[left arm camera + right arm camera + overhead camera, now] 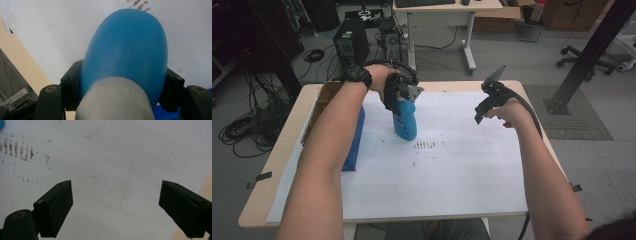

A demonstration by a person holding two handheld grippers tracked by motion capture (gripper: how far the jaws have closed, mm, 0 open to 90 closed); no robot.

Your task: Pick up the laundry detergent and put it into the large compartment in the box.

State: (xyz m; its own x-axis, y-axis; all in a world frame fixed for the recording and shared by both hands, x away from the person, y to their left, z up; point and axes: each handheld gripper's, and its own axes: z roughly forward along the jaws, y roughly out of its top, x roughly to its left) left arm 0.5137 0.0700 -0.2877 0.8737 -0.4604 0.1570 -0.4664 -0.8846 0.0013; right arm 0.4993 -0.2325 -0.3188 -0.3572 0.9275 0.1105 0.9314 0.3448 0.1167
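High view: a blue spray bottle (405, 120) stands upright on the white sheet covering the tabletop (472, 170), left of centre and just right of a blue box (355, 137) that lies beside an open cardboard box (324, 97). The left claw (403, 96) comes down over the bottle's top from above and grips at the neck; the right claw (484, 107) hovers well apart to the right, above bare sheet, near a patch of dark smudges (426, 145). The bottle's long axis runs vertical, base on the sheet, head up under the left hand. Left gripper view: looking down along the bottle, white collar (115, 100) nearest and blue body (127, 50) swelling away toward the sheet; both pads press the blue shoulder just below the collar, so this claw is pinching the spray bottle. Judgement: the grasp is seated evenly on both sides; to do the lift well, keep the pinch firm under the collar so the smooth tapered plastic cannot slide, and raise straight along the vertical axis without tilting. Which way the nozzle faces cannot be told. Right gripper view: the right claw's pads (60, 207) stand spread wide with nothing between them, only marked white sheet below.
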